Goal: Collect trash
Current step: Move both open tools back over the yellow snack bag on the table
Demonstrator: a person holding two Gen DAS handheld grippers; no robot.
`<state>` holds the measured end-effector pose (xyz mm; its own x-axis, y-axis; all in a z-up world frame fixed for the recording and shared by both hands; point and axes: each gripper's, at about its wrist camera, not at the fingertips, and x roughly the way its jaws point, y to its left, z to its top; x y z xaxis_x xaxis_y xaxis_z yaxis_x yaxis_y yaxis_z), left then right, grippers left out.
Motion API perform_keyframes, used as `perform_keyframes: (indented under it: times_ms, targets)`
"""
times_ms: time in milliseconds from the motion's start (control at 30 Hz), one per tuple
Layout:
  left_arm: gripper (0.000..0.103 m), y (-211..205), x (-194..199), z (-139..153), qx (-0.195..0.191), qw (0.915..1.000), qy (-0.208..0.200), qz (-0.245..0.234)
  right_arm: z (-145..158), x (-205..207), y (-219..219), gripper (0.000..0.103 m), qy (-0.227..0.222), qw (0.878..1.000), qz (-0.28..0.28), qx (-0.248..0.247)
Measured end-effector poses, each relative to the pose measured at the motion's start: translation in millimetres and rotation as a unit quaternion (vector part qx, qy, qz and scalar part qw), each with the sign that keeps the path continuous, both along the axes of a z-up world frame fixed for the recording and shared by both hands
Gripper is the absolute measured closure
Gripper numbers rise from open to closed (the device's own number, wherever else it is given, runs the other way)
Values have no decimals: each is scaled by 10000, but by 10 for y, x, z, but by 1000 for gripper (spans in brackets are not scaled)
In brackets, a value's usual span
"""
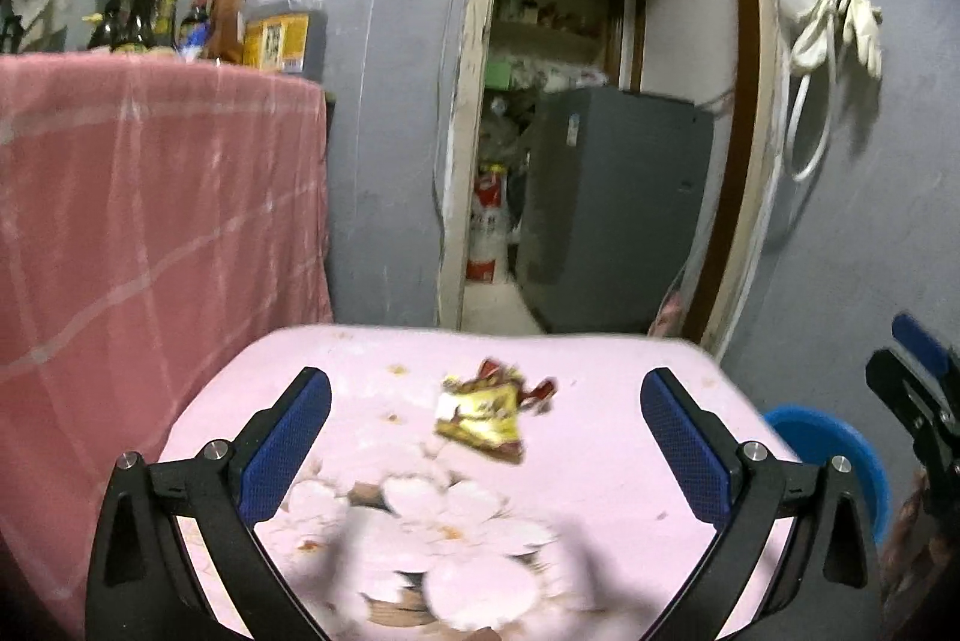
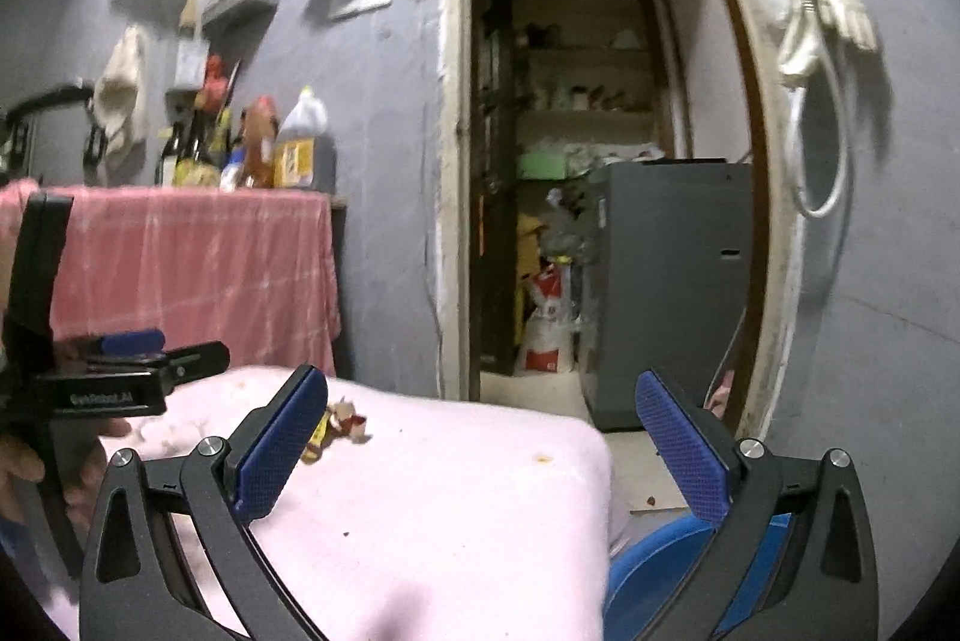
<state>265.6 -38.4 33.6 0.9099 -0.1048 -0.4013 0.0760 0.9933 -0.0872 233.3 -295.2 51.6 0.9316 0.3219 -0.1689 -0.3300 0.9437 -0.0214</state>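
wrapper (image 1: 489, 416) | crumpled, gold/red | lying flat on pink tabletop (image 1: 600, 401)

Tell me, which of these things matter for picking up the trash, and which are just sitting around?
Part of the job:
- crumpled snack wrapper on the pink floral cloth
- blue bin beside it, likely for trash
- left gripper and right gripper, both open, holding nothing

Just lying about:
- oil jug and bottles
- white gloves on the wall
- grey fridge

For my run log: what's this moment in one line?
left gripper open | right gripper open | wrapper on pink table | ungrasped
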Motion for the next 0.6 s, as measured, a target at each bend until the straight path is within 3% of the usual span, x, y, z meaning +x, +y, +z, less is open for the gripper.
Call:
perform_keyframes:
  times_ms: [200,400,500,600]
  targets:
    - [2,64,368,-265,44,9959,890,-183,-82,269,153,0,321,9987,-47,-388]
    - [7,37,619,-378,-88,9921,1225,-265,-170,507,166,0,724,9962,-27,-486]
    - [25,-20,784,-392,-23,9886,1470,-313,-200,564,145,0,868,9953,6,-426]
    - [37,-92,897,-408,92,9857,1652,-316,-212,584,121,0,940,9949,24,-370]
